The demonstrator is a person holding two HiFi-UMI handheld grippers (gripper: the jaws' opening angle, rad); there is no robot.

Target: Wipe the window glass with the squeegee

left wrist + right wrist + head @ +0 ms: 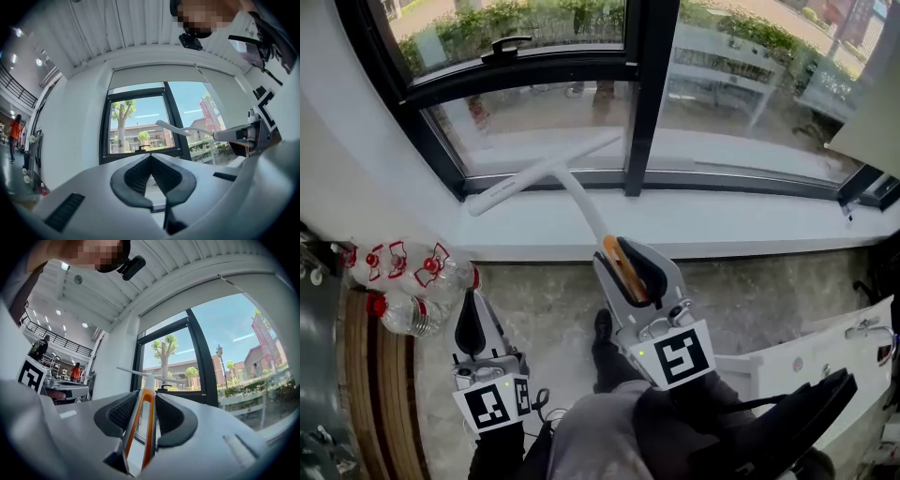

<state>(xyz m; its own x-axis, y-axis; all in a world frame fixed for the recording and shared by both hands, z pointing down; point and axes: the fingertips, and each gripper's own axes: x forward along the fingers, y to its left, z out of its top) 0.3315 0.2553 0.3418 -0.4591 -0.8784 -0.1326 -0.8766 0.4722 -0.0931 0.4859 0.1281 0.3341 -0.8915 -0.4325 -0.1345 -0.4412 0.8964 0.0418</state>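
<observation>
Far left: a cluster of red-capped plastic bottles (405,270) is lying at the edge of the floor, well apart from the work.

Left tool (472,305) is hanging low beside the person's leg, pointing toward the wall. Its own view is showing the pads meeting at the tips with nothing between them: closed and empty, taking no part.

Centre: the squeegee (546,174) is reaching up from the right tool, its white T-shaped head lying slantwise at the foot of the left pane of window glass (534,122), just above the sill (750,225). Cannot tell whether the blade is actually pressing on the glass or only hovering near it.

Handling, as a judgement: it is looking like light moulded plastic, the curved neck stiff enough to push through, the blade edge likely softer. The orange-edged loop handle is seeming the proper hold; gripping higher on the thin neck would be risking twist and slip. A steady, even pressure is probably mattering more than force.

Right tool (623,258) is clamping that loop handle, jaws parted only by its thickness, pads bearing on both flat sides, handle running straight out along the jaws.

Right: the dark mullion (645,94) is dividing off the second pane, which nothing is touching
</observation>
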